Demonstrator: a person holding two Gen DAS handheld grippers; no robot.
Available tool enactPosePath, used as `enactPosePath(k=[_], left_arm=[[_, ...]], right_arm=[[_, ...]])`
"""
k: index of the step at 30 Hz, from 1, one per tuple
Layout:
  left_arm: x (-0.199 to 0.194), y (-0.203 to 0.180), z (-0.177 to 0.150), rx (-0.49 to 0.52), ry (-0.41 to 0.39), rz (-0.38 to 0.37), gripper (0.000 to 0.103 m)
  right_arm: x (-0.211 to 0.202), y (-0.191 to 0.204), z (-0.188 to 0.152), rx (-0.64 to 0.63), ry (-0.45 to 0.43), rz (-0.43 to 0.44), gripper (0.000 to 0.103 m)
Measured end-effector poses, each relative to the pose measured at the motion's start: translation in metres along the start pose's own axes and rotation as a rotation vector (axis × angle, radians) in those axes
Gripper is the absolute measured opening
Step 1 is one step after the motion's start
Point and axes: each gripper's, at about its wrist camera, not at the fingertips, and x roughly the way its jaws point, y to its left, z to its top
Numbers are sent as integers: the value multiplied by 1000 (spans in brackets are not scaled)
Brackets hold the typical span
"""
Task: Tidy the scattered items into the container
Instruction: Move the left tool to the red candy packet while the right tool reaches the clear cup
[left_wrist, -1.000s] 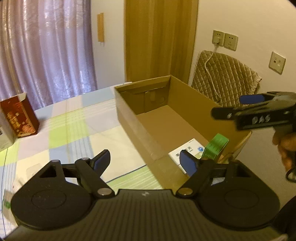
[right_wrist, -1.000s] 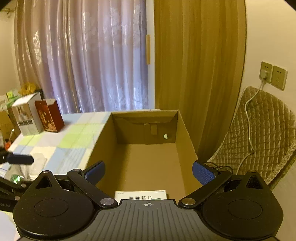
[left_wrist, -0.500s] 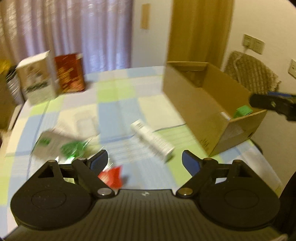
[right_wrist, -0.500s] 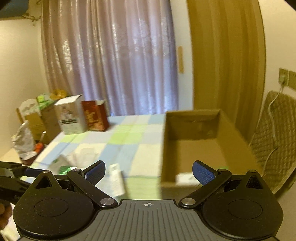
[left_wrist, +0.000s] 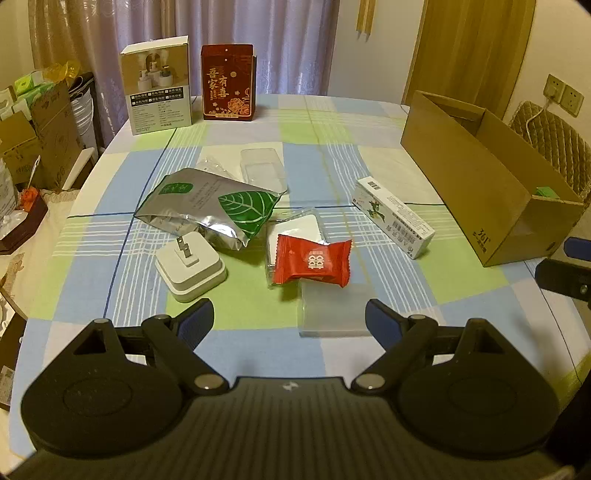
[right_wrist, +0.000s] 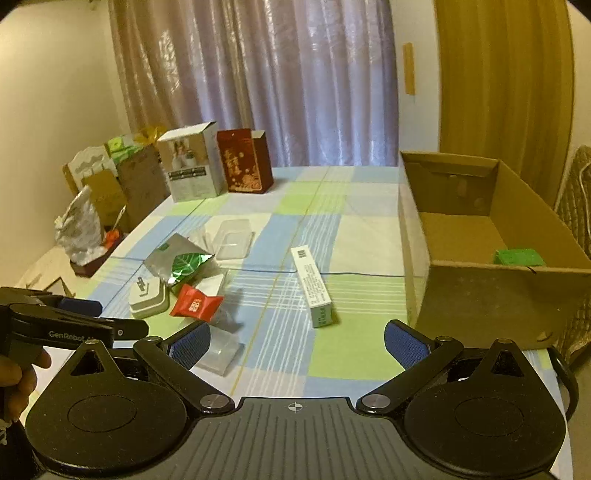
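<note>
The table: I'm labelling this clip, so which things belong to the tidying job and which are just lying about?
Job:
cardboard box
white carton
red sachet
foil pouch
white plug
clear tray
green box, already inside

Lying about:
dark red box
white upright box
quilted chair

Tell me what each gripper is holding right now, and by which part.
Nothing is held. The left gripper and right gripper both stand open and empty above the table.

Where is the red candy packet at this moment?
In the left wrist view the red candy packet lies mid-table on a clear plastic bag, right of the white plug adapter, just ahead of the open left gripper.
</note>
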Motion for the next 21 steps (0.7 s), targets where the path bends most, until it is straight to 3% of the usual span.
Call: enactPosePath(k=[21], left_arm=[[72, -13, 14, 109, -17, -36, 84]], right_arm=[[83, -14, -11, -77, 136, -4, 103]])
